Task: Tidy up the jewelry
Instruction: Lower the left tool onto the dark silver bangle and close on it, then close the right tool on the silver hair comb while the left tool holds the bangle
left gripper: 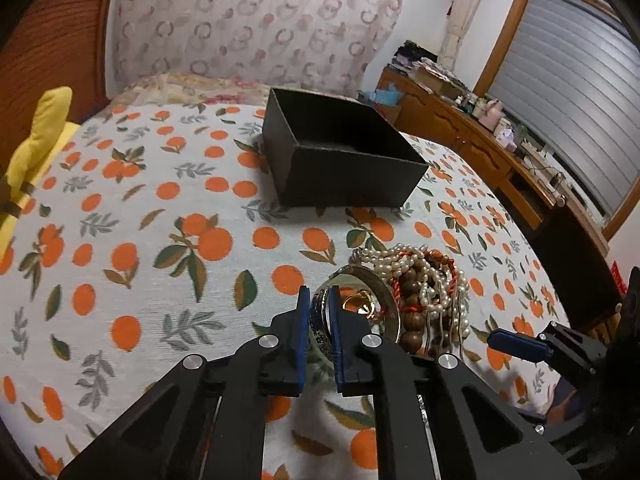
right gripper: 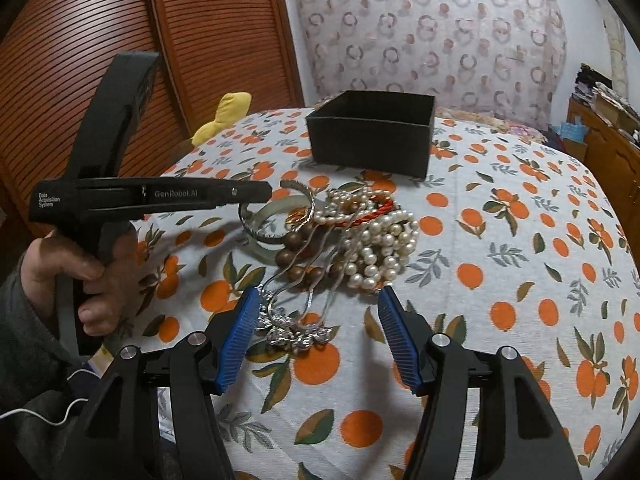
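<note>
A heap of jewelry lies on the orange-print bed cover: pearl strands (left gripper: 408, 264) (right gripper: 380, 248), brown wooden beads (left gripper: 412, 304) (right gripper: 304, 252), a red cord (right gripper: 372, 210), a silver chain necklace (right gripper: 296, 328) and bangles. My left gripper (left gripper: 320, 300) is shut on a blue-and-white patterned bangle (left gripper: 320, 320) at the heap's left edge; a wide silver bangle (left gripper: 384, 296) (right gripper: 276, 220) lies beside it. My right gripper (right gripper: 316, 308) is open, its blue pads either side of the silver chain, just above the cover. An open, empty-looking black box (left gripper: 340, 160) (right gripper: 372, 136) stands beyond the heap.
A yellow plush toy (left gripper: 36, 140) (right gripper: 224, 116) lies at the bed's left edge. A wooden slatted wardrobe (right gripper: 100, 40) stands on the left, and a cluttered wooden desk (left gripper: 480, 128) under the window on the right. A patterned pillow (left gripper: 256, 20) leans behind the box.
</note>
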A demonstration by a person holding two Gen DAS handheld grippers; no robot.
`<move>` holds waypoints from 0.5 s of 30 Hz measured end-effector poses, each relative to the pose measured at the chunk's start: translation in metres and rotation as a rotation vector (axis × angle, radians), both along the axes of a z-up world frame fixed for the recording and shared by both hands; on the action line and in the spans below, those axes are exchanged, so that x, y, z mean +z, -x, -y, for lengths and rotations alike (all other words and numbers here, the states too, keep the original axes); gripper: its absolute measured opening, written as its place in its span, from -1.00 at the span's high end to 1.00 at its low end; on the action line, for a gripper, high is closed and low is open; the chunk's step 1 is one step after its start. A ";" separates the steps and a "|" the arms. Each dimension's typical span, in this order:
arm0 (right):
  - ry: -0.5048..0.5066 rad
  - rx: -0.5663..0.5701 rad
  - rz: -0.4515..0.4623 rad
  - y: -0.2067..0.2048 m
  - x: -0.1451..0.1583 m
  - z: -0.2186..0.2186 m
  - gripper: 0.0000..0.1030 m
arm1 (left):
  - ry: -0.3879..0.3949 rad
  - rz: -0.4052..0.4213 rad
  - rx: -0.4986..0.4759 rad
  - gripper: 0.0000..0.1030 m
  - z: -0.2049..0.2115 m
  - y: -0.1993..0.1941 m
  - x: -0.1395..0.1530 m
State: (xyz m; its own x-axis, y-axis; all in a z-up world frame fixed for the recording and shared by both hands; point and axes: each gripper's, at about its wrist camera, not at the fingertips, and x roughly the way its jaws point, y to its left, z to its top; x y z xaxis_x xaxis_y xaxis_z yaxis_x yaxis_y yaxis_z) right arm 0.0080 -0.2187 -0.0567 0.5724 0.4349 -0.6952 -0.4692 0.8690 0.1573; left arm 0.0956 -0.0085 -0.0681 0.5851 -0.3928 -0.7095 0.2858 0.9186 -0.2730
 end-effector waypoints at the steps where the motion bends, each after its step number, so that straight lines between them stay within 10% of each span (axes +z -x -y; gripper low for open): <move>1: -0.002 0.009 -0.002 0.000 0.000 -0.001 -0.24 | -0.001 0.007 0.006 0.84 -0.002 0.003 0.001; 15: 0.051 0.108 -0.011 -0.004 -0.002 -0.026 0.01 | -0.057 0.097 0.084 0.84 -0.032 0.035 0.013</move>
